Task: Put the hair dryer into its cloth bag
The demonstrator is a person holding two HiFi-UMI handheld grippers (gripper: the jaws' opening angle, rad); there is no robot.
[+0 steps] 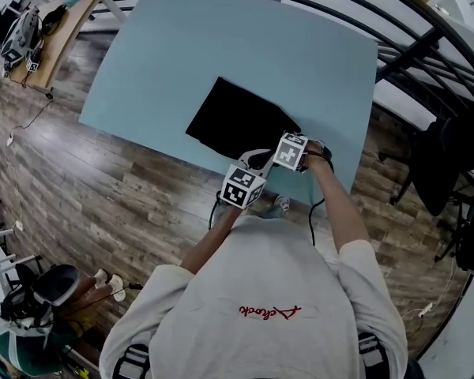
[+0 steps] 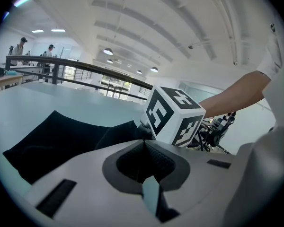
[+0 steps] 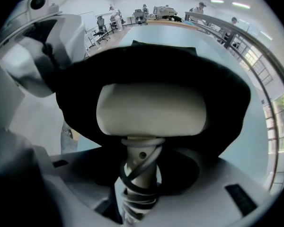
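The right gripper (image 3: 139, 186) (fingers clamped on the cord-wrapped handle) holds the cream plastic hair dryer (image 3: 151, 109) head-first in the black cloth bag (image 1: 231, 119) at the pale blue desk (image 1: 245, 46) edge — the left gripper (image 2: 145, 144) fingers pinch shut on its rim.

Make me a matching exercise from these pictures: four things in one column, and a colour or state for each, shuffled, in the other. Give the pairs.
Things:
1. dryer
2. bag
3. table
4. left hand-held gripper

Colour or state:
A. light blue
B. jaws together
C. cream
D. black

Pairs: 1-C, 2-D, 3-A, 4-B
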